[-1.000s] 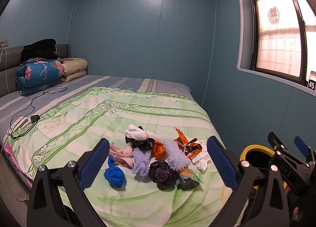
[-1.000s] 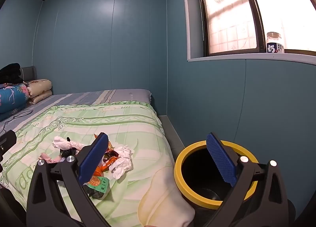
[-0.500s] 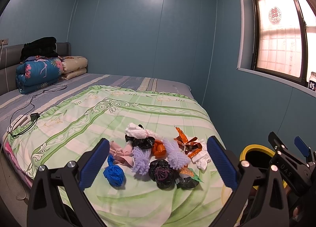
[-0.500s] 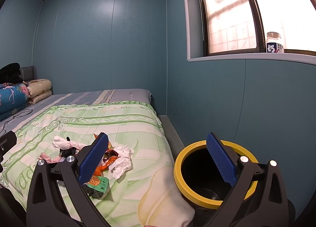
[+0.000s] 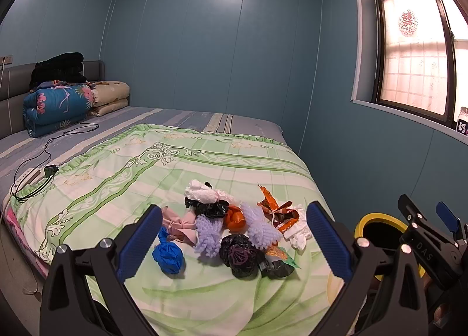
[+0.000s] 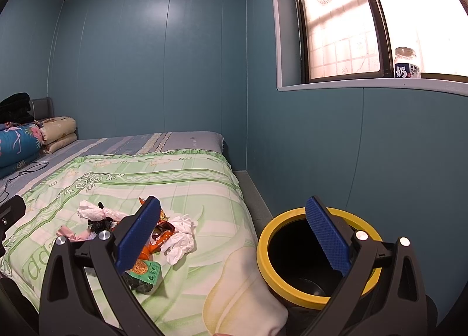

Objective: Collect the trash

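Both tongs, left tongs (image 5: 234, 244) and right tongs (image 6: 234, 244), gape apart, empty. Trash pile (image 5: 234, 230) sits near bed's foot edge; yellow-rimmed bin (image 6: 317, 251) just beside the bed's corner (bin looks empty). Risk: loose tissue (image 6: 181, 238) slipping, snagging the quilt (image 5: 175, 166).

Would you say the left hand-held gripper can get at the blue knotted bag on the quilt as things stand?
Probably yes: the left hand-held gripper is open, and the blue knotted bag lies uncovered at the pile's near edge, with nothing in between.
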Available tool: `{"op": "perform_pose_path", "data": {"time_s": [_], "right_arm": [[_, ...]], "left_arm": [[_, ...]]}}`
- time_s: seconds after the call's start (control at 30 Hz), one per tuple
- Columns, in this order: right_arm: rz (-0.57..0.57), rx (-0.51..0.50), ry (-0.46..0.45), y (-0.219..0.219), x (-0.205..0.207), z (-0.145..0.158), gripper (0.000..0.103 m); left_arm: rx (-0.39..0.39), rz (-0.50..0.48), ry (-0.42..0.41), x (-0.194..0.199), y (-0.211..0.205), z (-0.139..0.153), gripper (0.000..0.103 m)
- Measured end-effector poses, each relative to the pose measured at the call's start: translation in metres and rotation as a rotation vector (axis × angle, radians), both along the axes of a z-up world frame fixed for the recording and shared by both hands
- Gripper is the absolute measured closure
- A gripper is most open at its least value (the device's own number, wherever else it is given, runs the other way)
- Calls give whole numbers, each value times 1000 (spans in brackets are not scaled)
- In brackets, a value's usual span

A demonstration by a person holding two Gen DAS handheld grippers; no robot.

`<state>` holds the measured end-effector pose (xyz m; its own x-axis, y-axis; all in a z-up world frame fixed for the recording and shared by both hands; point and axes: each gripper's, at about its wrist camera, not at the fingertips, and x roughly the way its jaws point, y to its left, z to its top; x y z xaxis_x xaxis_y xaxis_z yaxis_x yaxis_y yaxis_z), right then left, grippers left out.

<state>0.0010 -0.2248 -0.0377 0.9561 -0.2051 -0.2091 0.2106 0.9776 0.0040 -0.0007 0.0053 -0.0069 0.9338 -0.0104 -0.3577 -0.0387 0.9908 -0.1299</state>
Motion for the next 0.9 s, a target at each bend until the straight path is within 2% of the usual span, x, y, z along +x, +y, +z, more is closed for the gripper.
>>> {"op": "perform_pose_path", "data": {"time_s": [0.9], "right_arm": [[-1,0,11,-1,2,-1,8]], "left_arm": [[-9,-1,13,3,2,1,8]]}}
